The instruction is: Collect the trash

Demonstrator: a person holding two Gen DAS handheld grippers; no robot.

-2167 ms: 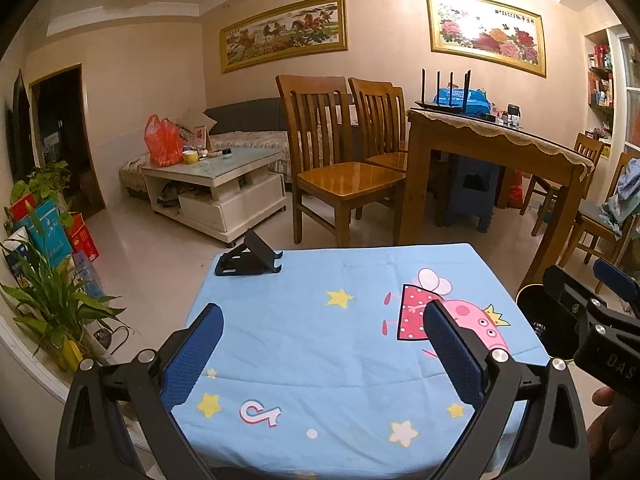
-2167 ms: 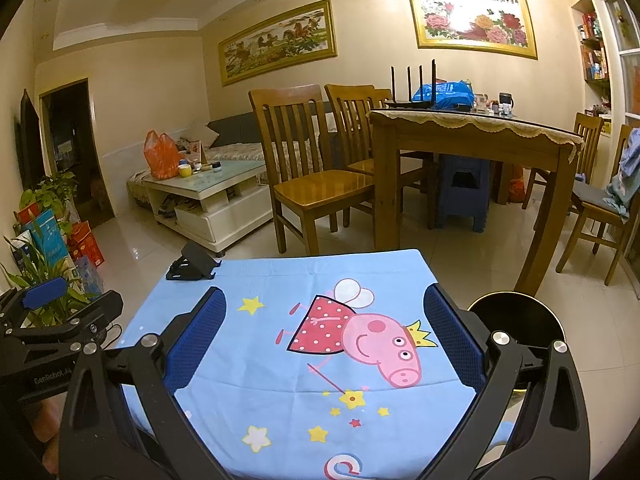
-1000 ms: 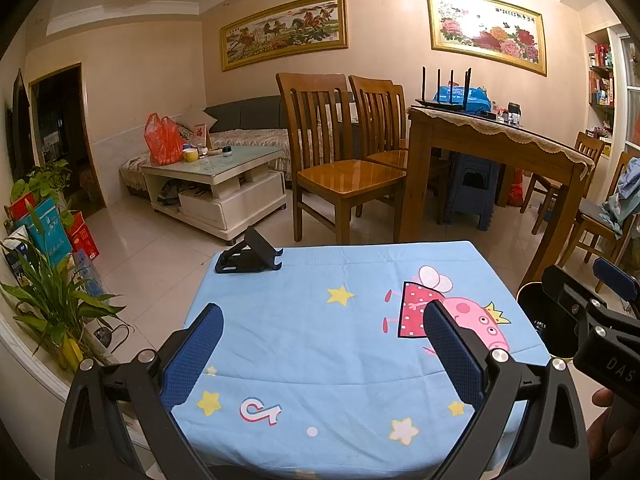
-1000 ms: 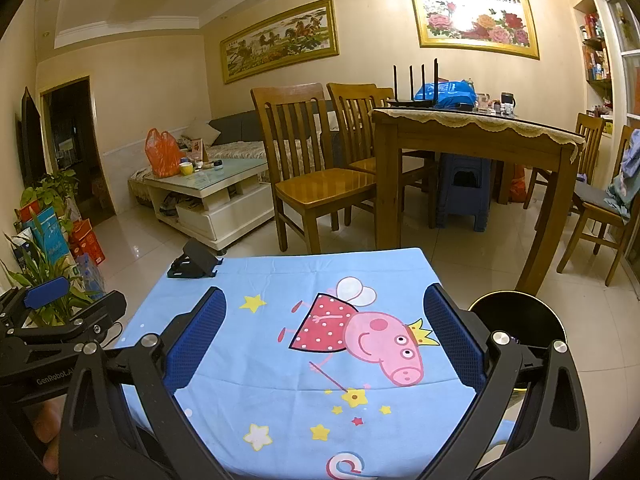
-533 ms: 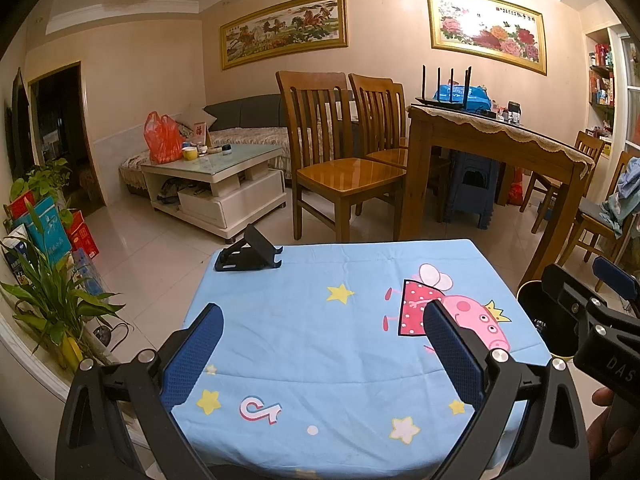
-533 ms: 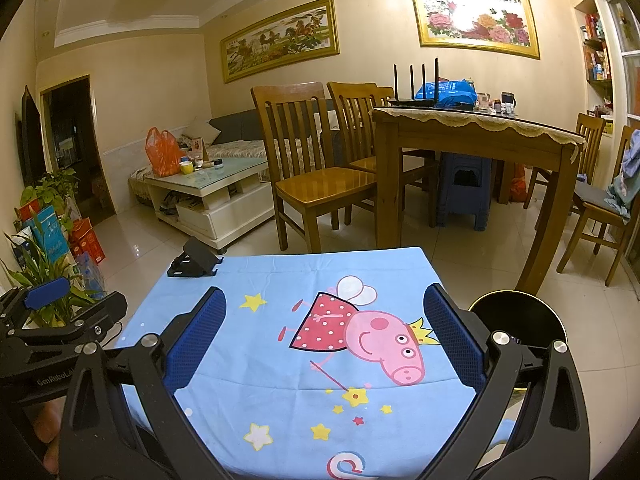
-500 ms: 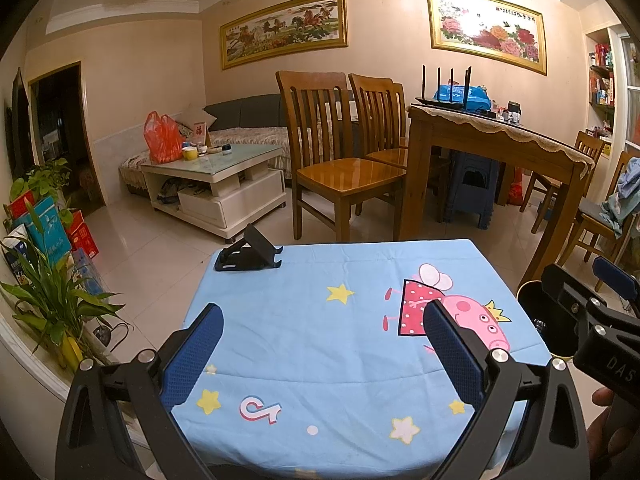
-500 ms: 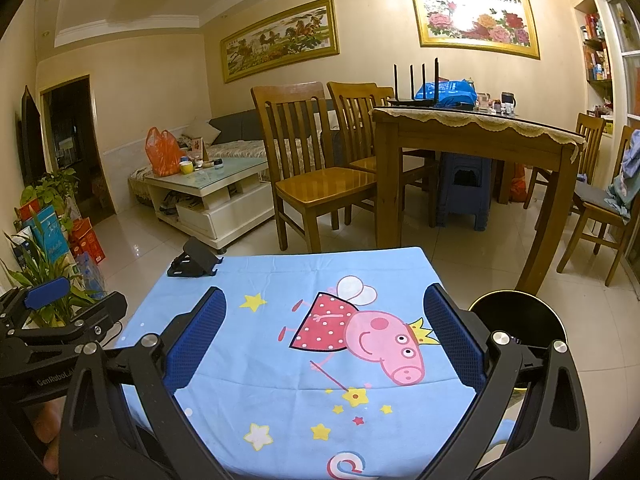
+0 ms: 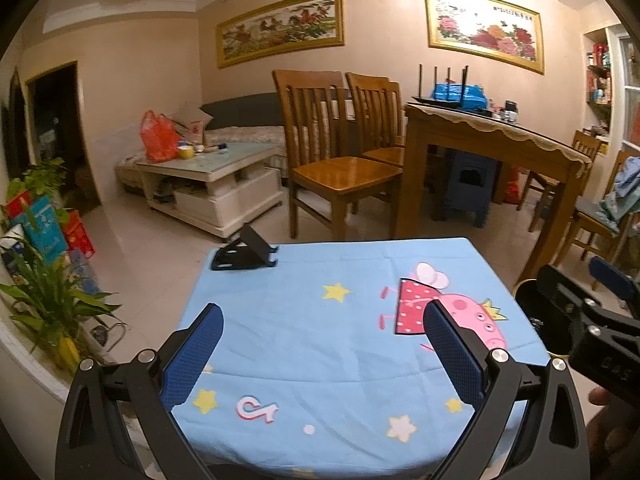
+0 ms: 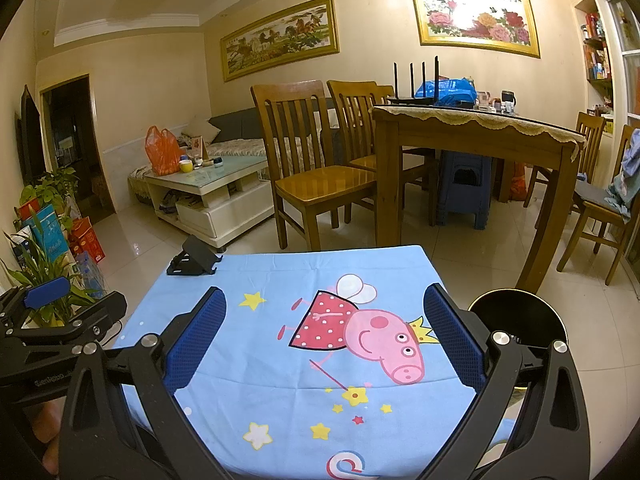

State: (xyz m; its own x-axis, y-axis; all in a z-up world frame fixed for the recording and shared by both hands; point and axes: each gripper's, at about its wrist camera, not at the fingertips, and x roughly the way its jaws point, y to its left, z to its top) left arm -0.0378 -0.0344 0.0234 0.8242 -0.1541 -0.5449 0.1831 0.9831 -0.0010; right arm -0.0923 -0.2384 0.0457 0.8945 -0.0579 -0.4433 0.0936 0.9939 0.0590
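A small table under a blue cartoon cloth [image 9: 320,328] fills the near view; it also shows in the right wrist view [image 10: 280,320]. No trash shows on the cloth. A round black bin [image 10: 520,312] stands on the floor right of the table, partly hidden behind my right fingers; its rim shows in the left wrist view [image 9: 526,292]. My left gripper [image 9: 322,346] is open and empty above the near edge of the cloth. My right gripper [image 10: 324,334] is open and empty above the cloth's right half.
A black phone stand [image 9: 245,250] sits at the cloth's far left corner, also in the right wrist view [image 10: 195,258]. Wooden chairs [image 9: 340,160], a dining table [image 9: 492,136] and a white coffee table [image 9: 212,180] stand beyond. Potted plants [image 9: 48,300] are at the left.
Both views have tilted very slightly upward, so the cloth sits a little lower in the frames. Both grippers stay open and empty.
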